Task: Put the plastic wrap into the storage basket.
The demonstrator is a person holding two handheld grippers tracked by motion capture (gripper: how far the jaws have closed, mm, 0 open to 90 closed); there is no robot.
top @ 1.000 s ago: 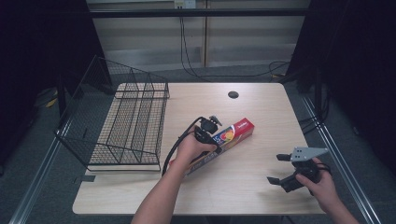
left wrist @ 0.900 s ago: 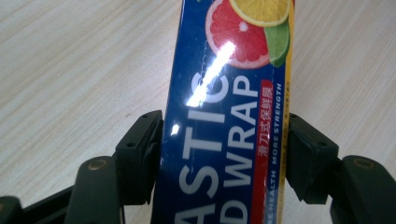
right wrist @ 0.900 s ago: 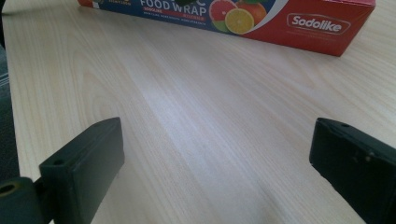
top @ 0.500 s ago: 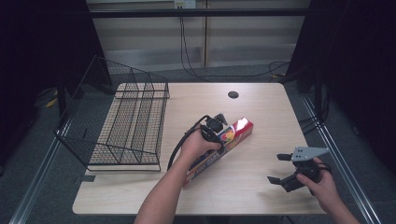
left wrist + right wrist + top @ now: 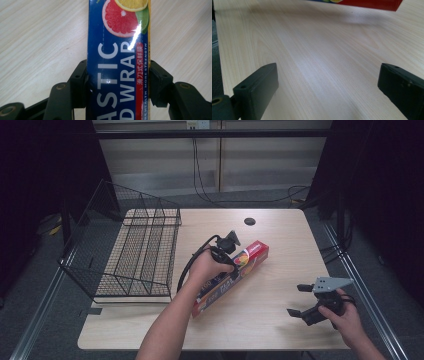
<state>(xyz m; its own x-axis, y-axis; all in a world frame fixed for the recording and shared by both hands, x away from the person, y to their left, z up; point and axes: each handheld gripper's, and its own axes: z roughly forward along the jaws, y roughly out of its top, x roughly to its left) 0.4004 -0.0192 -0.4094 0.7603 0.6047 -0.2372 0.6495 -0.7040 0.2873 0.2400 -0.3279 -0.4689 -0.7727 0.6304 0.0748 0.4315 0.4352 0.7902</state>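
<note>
Left gripper [image 5: 117, 82]: clamping across the width of the plastic wrap box [image 5: 117, 50], one black pad pressing each long side; jaws having just been closing, box between them. Box printed blue with white lettering, grapefruit and citrus slices at the far end, red-and-yellow strip along one edge. In the high view, left gripper [image 5: 226, 251] sitting over the upper half of the plastic wrap box [image 5: 252, 254], which is running diagonally across the middle of the wooden table [image 5: 280, 330], red end pointing toward the far right, near end by the forearm. Possibly tilting off the tabletop at the gripped end; hard to judge from above.

Right gripper [image 5: 304, 300]: resting near the front right of the table, well apart from the box, jaws standing wide with nothing between them. Own view: bare wood grain between the right gripper [image 5: 328, 85] pads.

Wire rack [image 5: 137, 255]: sitting at the table's left side, just beside the box's near end.
</note>
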